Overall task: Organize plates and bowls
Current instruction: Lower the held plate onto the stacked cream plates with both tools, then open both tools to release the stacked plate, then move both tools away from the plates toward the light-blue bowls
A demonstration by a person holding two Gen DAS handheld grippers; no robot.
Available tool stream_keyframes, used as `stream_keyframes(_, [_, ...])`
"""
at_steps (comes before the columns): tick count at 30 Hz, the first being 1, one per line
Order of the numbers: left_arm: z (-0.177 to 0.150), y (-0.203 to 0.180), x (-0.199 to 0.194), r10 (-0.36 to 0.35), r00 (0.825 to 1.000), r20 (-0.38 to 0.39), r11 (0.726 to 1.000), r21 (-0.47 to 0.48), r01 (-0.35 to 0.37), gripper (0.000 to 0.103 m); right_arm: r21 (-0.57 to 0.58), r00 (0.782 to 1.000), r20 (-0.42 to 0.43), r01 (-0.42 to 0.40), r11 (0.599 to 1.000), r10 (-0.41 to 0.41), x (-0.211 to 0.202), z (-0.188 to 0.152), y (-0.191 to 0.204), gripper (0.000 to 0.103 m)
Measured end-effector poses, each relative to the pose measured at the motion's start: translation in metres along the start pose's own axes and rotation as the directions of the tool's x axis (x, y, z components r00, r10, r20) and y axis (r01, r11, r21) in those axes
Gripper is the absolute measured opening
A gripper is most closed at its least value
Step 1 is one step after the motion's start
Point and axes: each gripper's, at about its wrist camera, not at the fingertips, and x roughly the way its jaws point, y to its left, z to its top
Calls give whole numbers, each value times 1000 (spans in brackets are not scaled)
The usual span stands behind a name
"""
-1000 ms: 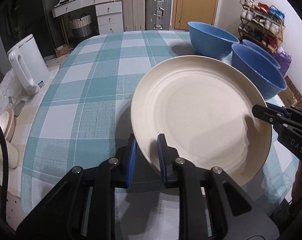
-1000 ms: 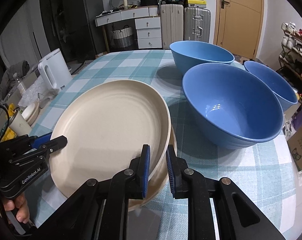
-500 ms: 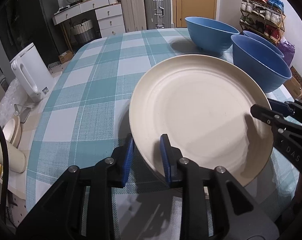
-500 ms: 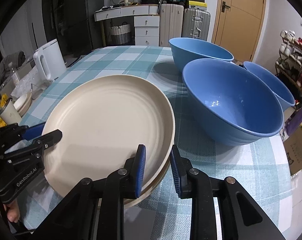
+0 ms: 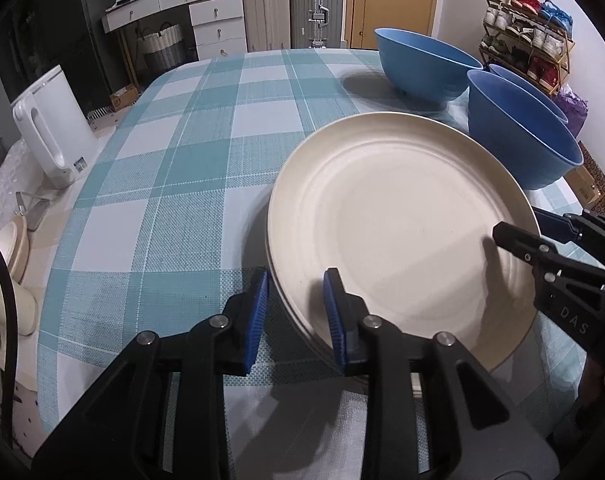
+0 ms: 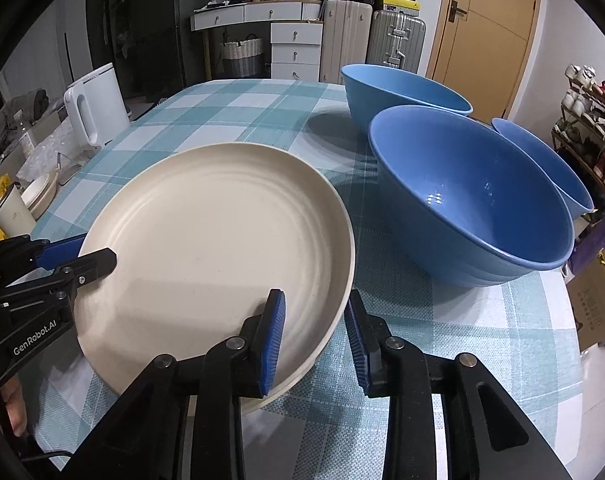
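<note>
The round cream plate (image 5: 398, 216) lay stacked on another between the left gripper (image 5: 296, 312) and right gripper (image 6: 316, 336), both jaws opening off its rim, while three blue bowls (image 6: 474, 196) ahead remained unstacked.

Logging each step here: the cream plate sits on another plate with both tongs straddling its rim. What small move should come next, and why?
Probably draw both tongs back off the rim. The plate already lies flat on the lower plate, and the left tongs and right tongs are opening, pads clear of it. The bowls remain unstacked.
</note>
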Motion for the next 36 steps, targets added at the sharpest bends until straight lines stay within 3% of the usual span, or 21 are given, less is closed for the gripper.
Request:
stream_keyframes(5, [1,8,-1,-24,1000,-12,999,-40,24,35,-1,1000,-5,-5,1000,5,1,1,3,49])
stream_keyframes(7, [2,12,-4,-30,1000,-3,998,-49,30,47,1,1000,-5,-4,1000,4,1,0,3,53])
stream_keyframes(9, [3,14,-8,-41,999,8,997,-58,41,60,5,1000,0,-8,1000,8,-1,1,2,66])
stream_keyframes(10, [4,15,-11,-49,999,13,997,-63,49,68,8,1000,6,-13,1000,13,-2,1,1,77])
stream_keyframes(11, [4,16,-13,-57,998,22,996,-68,58,70,12,1000,15,-19,1000,19,-4,1,1,82])
stream_keyframes(18, [9,25,-24,-85,996,30,991,-101,88,83,30,999,40,-31,999,30,-17,5,-3,86])
stream_keyframes(21, [10,28,-28,-109,994,28,986,-123,111,87,37,997,59,-44,998,42,-26,7,-4,95])
stream_keyframes(23, [10,27,-32,-107,994,33,987,-121,110,94,29,997,74,-35,999,33,-31,10,-2,100])
stream_keyframes(24, [10,27,-35,-102,994,39,987,-117,106,103,22,997,80,-25,999,23,-34,11,-1,100])
stream_keyframes(36, [15,34,-69,-100,989,106,986,-121,113,102,21,992,126,10,1000,-12,-64,27,0,102])
